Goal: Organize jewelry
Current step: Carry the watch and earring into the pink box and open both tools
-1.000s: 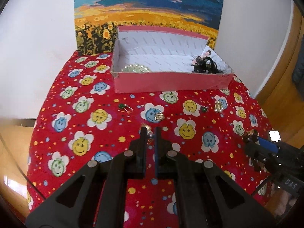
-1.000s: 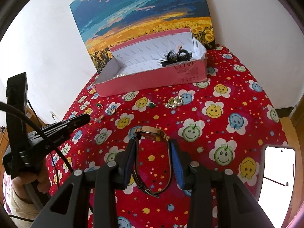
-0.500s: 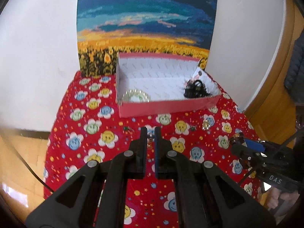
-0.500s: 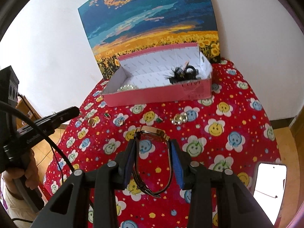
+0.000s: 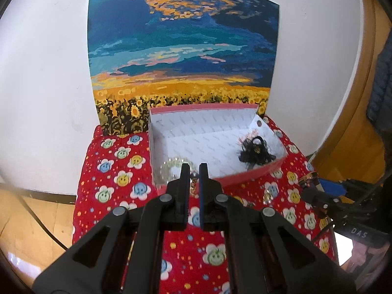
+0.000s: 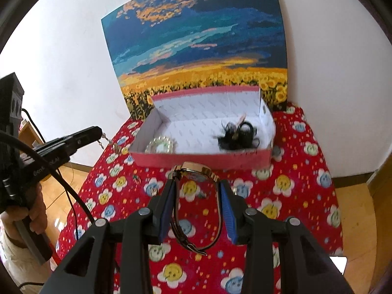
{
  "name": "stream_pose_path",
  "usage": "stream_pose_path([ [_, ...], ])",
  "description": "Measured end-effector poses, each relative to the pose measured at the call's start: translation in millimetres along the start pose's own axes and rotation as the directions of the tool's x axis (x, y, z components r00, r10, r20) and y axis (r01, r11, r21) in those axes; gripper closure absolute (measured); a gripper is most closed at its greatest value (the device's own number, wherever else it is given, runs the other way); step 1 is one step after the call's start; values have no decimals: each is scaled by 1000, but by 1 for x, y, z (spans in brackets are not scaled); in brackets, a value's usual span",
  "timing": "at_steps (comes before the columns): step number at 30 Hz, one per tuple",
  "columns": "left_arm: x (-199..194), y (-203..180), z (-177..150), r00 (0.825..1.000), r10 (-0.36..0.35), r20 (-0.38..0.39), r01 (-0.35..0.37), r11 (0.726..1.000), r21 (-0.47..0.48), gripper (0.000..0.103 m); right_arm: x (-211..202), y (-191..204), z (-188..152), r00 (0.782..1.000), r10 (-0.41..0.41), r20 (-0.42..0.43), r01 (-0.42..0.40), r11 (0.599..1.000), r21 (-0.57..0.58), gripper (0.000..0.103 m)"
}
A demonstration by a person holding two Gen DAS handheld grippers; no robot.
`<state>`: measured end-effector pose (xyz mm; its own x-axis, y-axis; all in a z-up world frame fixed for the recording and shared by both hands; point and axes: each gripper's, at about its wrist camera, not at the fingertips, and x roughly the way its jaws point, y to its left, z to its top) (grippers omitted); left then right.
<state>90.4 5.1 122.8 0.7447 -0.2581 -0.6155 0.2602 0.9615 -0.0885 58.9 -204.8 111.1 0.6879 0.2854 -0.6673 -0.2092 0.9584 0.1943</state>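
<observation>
Right gripper [image 6: 198, 191] clamps watch [image 6: 194, 171]; left gripper [image 5: 193, 171] pinches dangling earring [image 5: 193, 182]. Risk: either slips short of pink box [image 6: 203, 158].

Setting is a home room. A table under a red smiley-flower cloth [image 6: 289, 196] stands against a white wall [image 5: 49, 61]. A sunflower painting [image 5: 183, 49] leans at the table's back edge. Wooden floor [image 6: 352, 210] and wooden door frame [image 5: 355, 122] visible.

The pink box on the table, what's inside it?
Inside the pink box lie a pearly bracelet at its left end and a black feathery hair piece at the right. Its near wall hides the floor's front strip.
</observation>
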Motion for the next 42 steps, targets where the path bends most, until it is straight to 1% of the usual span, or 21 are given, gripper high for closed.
stream_pose_path([
  [5,21,7,20,1000,-6,-18,5,999,-47,103,13,-8,27,999,-36,8,36,999,-8,64],
  [12,58,12,40,1000,0,-26,-2,997,-83,103,38,-26,65,999,-48,-20,48,999,-16,64],
  [15,80,13,46,999,-4,-42,0,996,-93,103,48,-34,83,997,-72,-24,71,997,-24,64],
  [18,103,11,52,998,11,-58,-16,996,-91,103,62,-42,98,995,-87,-39,86,996,-28,64],
  [22,132,10,56,997,10,-77,-18,994,-105,103,85,-52,113,992,-113,-55,111,993,-28,64],
  [25,153,13,56,993,26,-115,-38,995,-97,103,106,-61,118,990,-120,-76,119,993,-16,64],
  [27,163,17,55,991,37,-126,-50,994,-101,103,120,-66,120,988,-126,-85,125,992,-11,64],
  [34,192,31,43,980,39,-197,-64,990,-123,103,167,-87,118,979,-169,-117,170,985,-5,64],
  [39,202,28,35,976,46,-215,-69,992,-102,103,187,-101,117,979,-158,-132,162,987,17,64],
  [42,205,25,32,972,42,-231,-63,994,-86,103,192,-100,116,976,-178,-124,178,984,-11,62],
])
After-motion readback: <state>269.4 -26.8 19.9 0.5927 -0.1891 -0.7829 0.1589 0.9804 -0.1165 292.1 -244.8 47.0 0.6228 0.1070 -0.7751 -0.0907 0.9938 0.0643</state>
